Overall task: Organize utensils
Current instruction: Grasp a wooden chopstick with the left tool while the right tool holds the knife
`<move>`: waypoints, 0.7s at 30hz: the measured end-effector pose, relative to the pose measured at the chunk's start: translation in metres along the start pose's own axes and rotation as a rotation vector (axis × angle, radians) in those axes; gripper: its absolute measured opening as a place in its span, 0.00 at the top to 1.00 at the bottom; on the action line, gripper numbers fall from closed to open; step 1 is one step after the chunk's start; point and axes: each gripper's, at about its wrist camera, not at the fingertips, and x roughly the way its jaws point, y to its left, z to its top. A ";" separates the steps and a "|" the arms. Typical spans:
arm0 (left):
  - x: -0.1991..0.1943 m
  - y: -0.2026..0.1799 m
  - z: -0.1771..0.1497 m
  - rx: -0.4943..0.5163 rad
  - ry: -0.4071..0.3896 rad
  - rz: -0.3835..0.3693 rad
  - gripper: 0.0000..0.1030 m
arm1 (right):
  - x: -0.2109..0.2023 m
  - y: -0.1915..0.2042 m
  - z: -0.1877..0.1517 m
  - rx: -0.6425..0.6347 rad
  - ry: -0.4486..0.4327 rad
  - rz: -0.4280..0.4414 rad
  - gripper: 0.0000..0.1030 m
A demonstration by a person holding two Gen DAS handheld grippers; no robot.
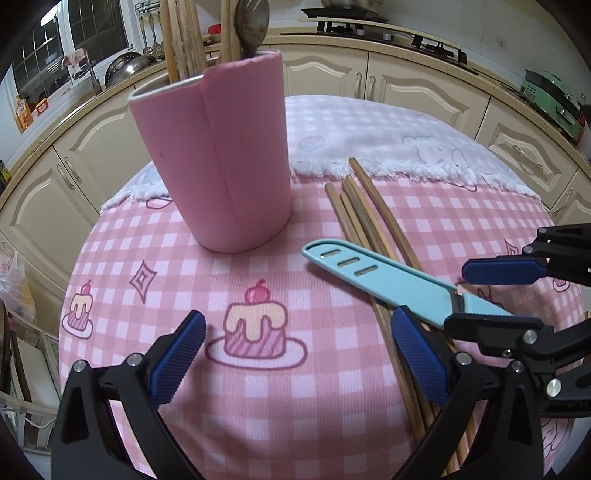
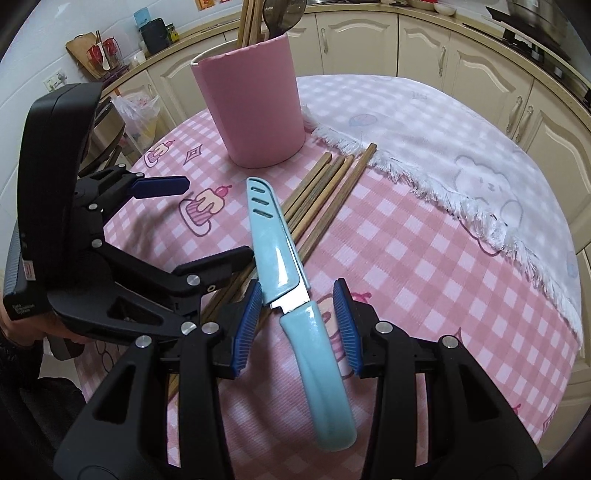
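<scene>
On the table, a pink checked cloth [image 1: 258, 406] with little cake pictures. At 12 o'clock in both views, a tall pink cup [image 1: 221, 158], standing upright on the cloth, with wooden chopsticks [image 1: 181, 40] and a big spoon [image 1: 253, 22] poking out of the top. Behind the cup and off to 2 o'clock, a white fluffy towel [image 1: 388, 136] with a bear on it, lying over the far part of the cloth.

Just right of the cup, a bunch of loose chopsticks [image 1: 354, 206] lying flat on the cloth, tips near the towel's edge. Across them, a light blue knife [image 2: 291, 280], its blade mostly tucked in a blue cover with three slots, a small bit of shiny blade showing next to the handle. Cover end pointing toward the cup, handle end toward 6 o'clock in the right view.

Left gripper [image 1: 299, 360]: jaws wide open, holding nothing, low at 6 o'clock in its own view, over a cake picture. Right blue pad [image 1: 417, 354] sitting over the loose chopsticks; cannot tell if touching.

Right gripper [image 2: 297, 325]: jaws open, one blue pad [image 2: 245, 328] on each side of the knife where blade meets handle. Left pad close to the cover's end, right pad apart from the handle, so no squeeze on it.

Cream cupboards [image 1: 406, 85] all around behind the table.
</scene>
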 end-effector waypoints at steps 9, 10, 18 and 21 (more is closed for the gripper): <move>0.015 -0.011 0.012 0.036 0.022 0.003 0.06 | 0.004 -0.010 0.002 0.015 0.011 -0.026 0.60; 0.015 -0.011 0.012 0.036 0.024 0.002 0.06 | 0.004 -0.010 0.002 0.019 0.010 -0.025 0.60; 0.006 -0.001 0.006 0.000 0.031 -0.013 0.16 | 0.009 -0.009 0.007 0.017 0.009 -0.037 0.60; -0.002 0.007 0.002 -0.040 0.013 -0.031 0.16 | 0.009 -0.010 0.008 0.026 0.009 -0.032 0.60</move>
